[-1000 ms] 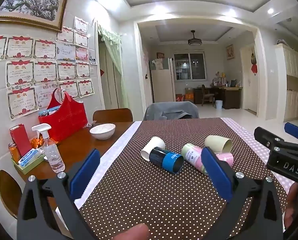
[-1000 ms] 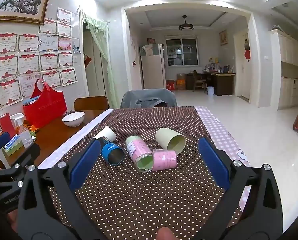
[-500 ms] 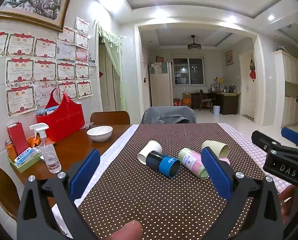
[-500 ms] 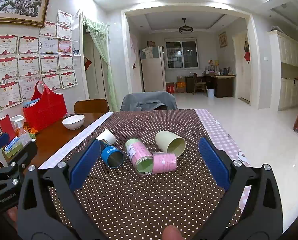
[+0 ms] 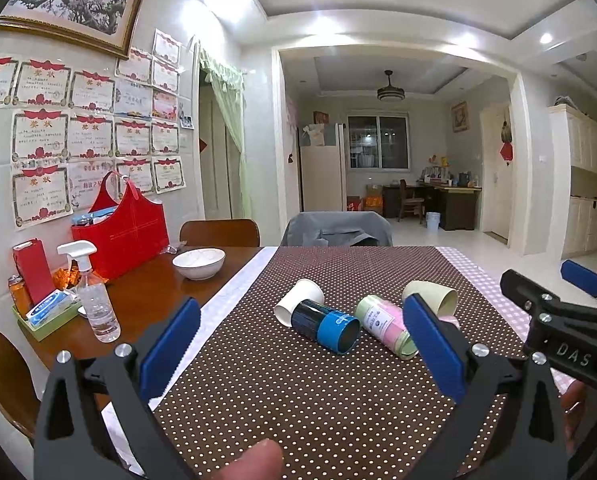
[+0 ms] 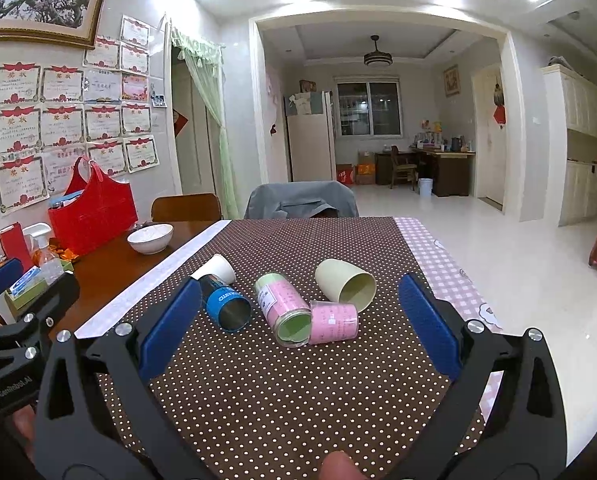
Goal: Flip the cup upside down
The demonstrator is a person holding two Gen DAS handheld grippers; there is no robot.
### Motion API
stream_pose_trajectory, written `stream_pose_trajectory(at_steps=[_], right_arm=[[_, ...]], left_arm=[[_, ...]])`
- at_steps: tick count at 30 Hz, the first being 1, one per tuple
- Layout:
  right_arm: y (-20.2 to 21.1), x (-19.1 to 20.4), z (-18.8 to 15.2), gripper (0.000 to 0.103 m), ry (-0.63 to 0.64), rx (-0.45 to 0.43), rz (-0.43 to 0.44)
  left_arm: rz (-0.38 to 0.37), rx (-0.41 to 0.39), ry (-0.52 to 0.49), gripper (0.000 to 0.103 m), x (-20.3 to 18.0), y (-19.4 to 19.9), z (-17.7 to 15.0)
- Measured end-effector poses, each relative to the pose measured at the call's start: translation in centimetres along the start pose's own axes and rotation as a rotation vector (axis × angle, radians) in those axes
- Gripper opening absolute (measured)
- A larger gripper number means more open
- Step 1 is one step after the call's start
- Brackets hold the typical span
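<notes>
We hold the left gripper and right gripper spread wide and empty, the pale green cup lying sideways just beyond the pink cup, probably light, slick, best pinched mid-wall.

Both views now sit lower, the cups appearing slightly nearer.

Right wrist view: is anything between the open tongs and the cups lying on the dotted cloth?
Nothing visible. Only bare dotted cloth lies between the right tongs and the nearest cups, the pink-and-green cup and small pink cup, which touch.
</notes>
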State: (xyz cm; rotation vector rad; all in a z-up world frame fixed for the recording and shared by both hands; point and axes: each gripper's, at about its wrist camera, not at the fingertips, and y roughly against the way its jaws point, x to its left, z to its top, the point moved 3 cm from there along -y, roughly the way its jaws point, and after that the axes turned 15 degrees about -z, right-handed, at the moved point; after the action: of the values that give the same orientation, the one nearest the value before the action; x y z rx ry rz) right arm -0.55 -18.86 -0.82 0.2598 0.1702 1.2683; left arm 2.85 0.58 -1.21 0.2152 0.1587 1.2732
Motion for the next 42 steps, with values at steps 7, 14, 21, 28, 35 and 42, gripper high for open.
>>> stream_pose_trajectory(at_steps=[7,14,21,28,35,42], right_arm=[[-0.2,0.1,-0.1,0.097,0.004,0.004,0.002],[-0.1,0.1,-0.2,0.097,0.005,0.003,-0.001],[-0.3,0.1,-0.2,0.097,0.004,0.005,-0.004],[-0.3,0.0,-0.4,0.097,0.006,0.005,-0.002],[-0.3,0.1,-0.5,0.097,0.01,0.003,-0.006],[-0.9,0.2,-0.2,0.097,0.022,0.004,-0.011]], left_arm=[[-0.011,0.008,0.003,0.099,0.0,-0.2,0.0],[-0.013,0.015,0.007,0.099,0.1,-0.3,0.0],[-0.012,0.02,0.008,0.099,0.0,-0.3,-0.1],[-0.012,0.023,0.007,0.099,0.0,-0.4,0.0],[-0.014,0.025,0.003,0.099,-0.2,-0.6,0.0],[-0.025,0.043,0.019,0.099,0.2,-1.5,0.1]])
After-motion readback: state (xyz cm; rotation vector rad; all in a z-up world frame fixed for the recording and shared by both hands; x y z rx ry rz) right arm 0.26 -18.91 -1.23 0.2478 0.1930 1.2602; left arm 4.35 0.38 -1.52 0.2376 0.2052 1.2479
